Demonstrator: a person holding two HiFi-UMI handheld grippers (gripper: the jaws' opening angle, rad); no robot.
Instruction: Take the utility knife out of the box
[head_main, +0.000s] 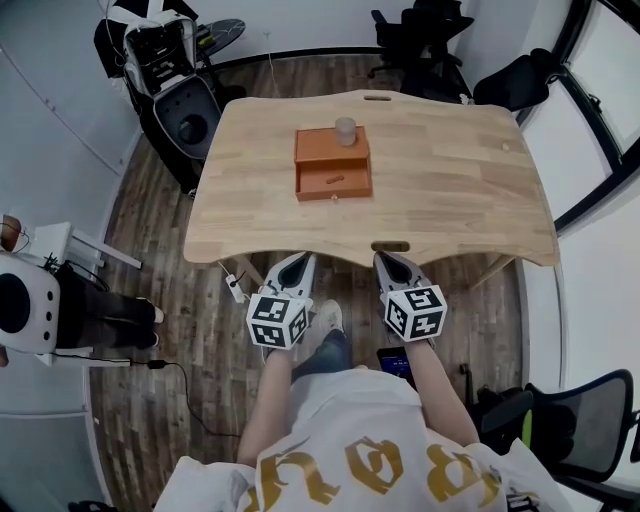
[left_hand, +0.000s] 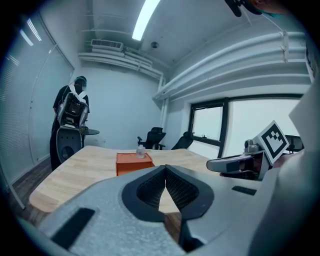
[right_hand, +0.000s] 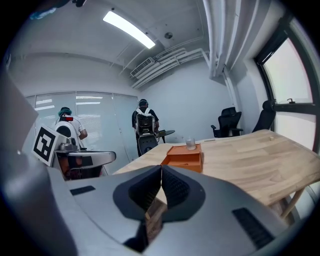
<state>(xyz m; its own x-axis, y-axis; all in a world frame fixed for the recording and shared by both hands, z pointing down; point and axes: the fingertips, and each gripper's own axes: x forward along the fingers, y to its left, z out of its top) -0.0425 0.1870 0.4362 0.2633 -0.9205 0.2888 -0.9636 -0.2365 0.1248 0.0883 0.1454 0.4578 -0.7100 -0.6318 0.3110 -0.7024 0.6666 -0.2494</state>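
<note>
- White shirt with gold lettering fills the bottom of the head view, where the person holds both tools out over a wood-plank floor.
- Left gripper, marker cube on its back, hangs just short of the near edge of the table; its own view shows the jaws pressed together at the tips with nothing between them.
- Right gripper, with its marker cube, hangs beside the left at the same edge; its own view shows its jaws likewise closed tip to tip and empty.
- Orange box sits toward the far middle of the light wooden tabletop, well apart from both grippers, its front tray open.
- Utility knife shows only as a slim orange shape lying in that open tray.
- Small clear cup stands on the box's top, at its far edge.
- Black office chairs stand beyond the table's far side.
</note>
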